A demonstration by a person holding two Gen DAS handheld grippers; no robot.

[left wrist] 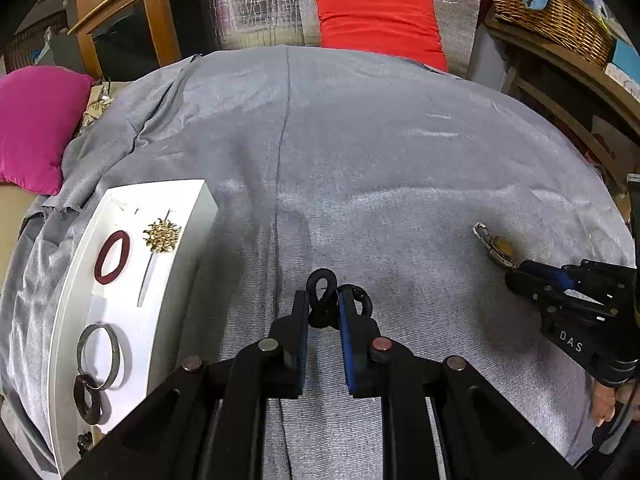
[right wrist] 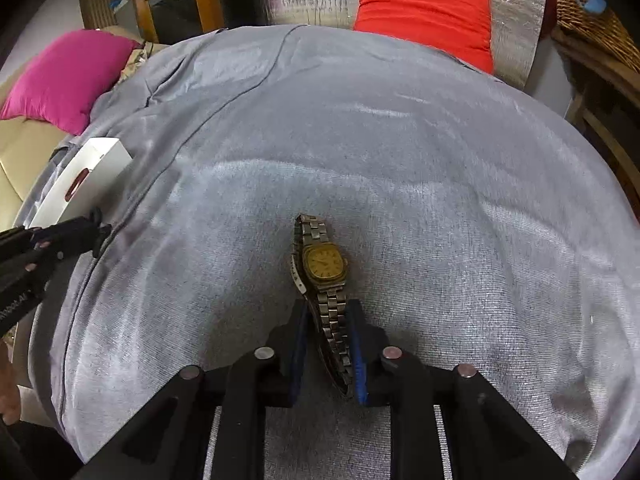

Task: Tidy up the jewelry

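Left gripper (left wrist: 324, 312) clenched on black ring (left wrist: 322, 284); white tray (left wrist: 192, 216) with bangles, gold brooch (left wrist: 162, 236).

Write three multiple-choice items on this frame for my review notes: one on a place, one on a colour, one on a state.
1. Where is the gold sunburst brooch?
A. in the white tray
B. on the grey cloth
C. in the wicker basket

2. What colour is the wristwatch dial?
A. white
B. yellow-gold
C. black

3. What is between the left hand-held gripper fingers?
A. nothing
B. the silver bangle
C. a black looped piece

Answers: 1 A, the brooch lies on the tray's white floor beside the maroon ring. 2 B, the square face reads yellow-gold in the right wrist view. 3 C, the black loops stick out from between the nearly closed blue pads.
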